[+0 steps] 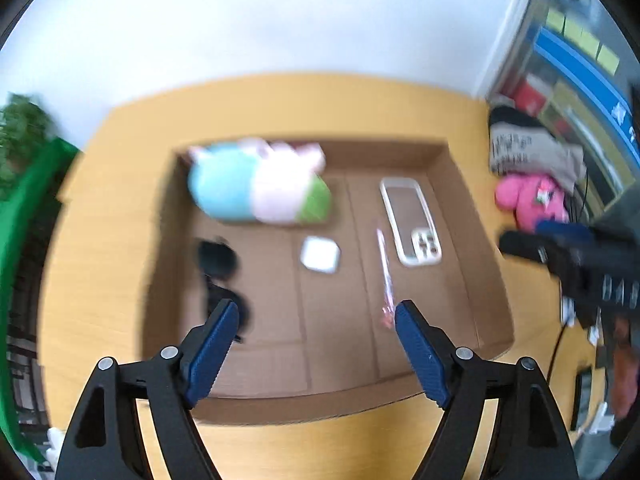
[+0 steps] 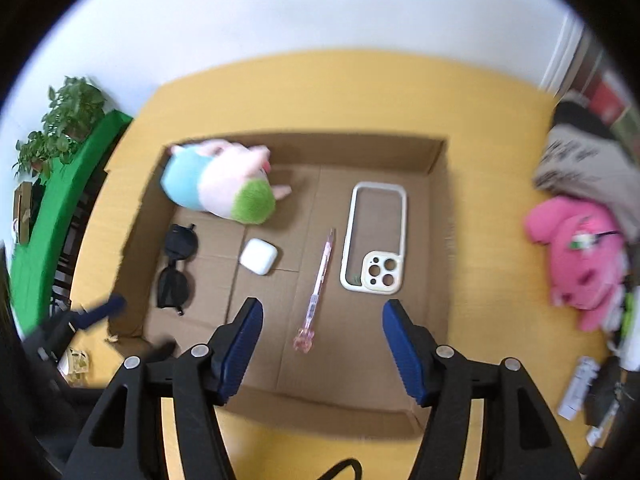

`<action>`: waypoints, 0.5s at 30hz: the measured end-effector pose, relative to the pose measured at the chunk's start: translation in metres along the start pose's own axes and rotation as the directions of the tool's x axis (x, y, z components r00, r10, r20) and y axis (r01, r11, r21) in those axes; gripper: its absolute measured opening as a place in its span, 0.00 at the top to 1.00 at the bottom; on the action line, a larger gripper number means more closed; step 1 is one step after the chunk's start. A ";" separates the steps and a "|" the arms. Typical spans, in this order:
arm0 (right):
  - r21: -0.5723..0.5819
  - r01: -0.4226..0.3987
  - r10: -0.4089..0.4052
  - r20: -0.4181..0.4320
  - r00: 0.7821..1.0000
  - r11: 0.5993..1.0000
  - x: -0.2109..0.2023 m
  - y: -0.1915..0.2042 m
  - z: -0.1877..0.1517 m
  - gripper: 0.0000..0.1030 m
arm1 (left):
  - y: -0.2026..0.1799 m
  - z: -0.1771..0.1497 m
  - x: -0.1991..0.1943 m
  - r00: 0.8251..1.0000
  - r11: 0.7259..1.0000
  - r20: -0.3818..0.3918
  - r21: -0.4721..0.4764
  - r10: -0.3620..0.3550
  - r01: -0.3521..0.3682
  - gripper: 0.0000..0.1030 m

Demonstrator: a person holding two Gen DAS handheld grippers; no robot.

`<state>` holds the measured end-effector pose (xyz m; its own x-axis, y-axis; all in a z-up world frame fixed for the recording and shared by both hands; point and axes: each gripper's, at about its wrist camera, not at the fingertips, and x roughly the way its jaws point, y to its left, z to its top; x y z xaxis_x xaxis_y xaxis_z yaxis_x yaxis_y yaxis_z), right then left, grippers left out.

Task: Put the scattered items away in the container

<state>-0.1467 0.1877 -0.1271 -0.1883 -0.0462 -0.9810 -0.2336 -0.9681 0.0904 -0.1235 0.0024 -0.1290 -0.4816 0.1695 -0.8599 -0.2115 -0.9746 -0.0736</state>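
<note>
A shallow cardboard box (image 1: 452,184) (image 2: 436,184) lies on the yellow table. Inside it are a pastel plush toy (image 1: 260,188) (image 2: 220,188), black sunglasses (image 1: 218,276) (image 2: 178,264), a white earbud case (image 1: 320,254) (image 2: 259,256), a pink pen (image 1: 385,276) (image 2: 318,284) and a cream phone case (image 1: 412,222) (image 2: 376,236). My left gripper (image 1: 316,312) is open and empty above the box's near side. My right gripper (image 2: 322,310) is open and empty above the pen's near end. The right gripper also shows at the right edge of the left wrist view (image 1: 560,248).
A pink plush toy (image 1: 532,196) (image 2: 580,252) and a beige bag (image 1: 532,152) (image 2: 588,164) lie on the table right of the box. A green panel (image 2: 52,208) and a plant (image 2: 64,120) stand at the left. Small items and cables (image 2: 588,392) lie at the far right.
</note>
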 end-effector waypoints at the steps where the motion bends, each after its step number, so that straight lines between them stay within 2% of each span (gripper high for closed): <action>1: -0.001 0.015 -0.015 0.023 1.000 1.000 -0.015 0.002 -0.004 0.39 | 0.004 0.000 -0.017 0.999 1.000 0.038 -0.013 0.013 -0.013 0.11; 3: -0.004 0.037 -0.037 0.060 0.997 0.999 -0.046 0.010 -0.010 0.38 | 0.009 -0.003 -0.050 0.992 0.999 0.119 -0.041 0.038 -0.034 0.02; 6: 0.014 0.048 -0.050 0.097 0.994 0.999 -0.085 0.021 -0.024 0.38 | 0.017 -0.013 -0.088 0.979 0.996 0.194 -0.075 0.058 -0.045 0.00; 12: -0.009 0.070 -0.068 0.156 0.985 0.998 -0.141 0.057 -0.053 0.38 | 0.021 -0.038 -0.140 0.969 0.996 0.239 -0.071 0.070 -0.054 0.00; 15: -0.006 0.074 -0.072 0.175 0.982 0.997 -0.159 0.074 -0.068 0.38 | 0.024 -0.049 -0.166 0.966 0.998 0.254 -0.054 0.051 -0.039 0.00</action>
<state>-0.0693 0.1072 0.0237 -0.3350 0.0670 -0.9398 -0.2413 -0.9703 0.0168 -0.0076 -0.0565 -0.0129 -0.6922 0.1512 -0.7057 -0.1467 -0.9869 -0.0675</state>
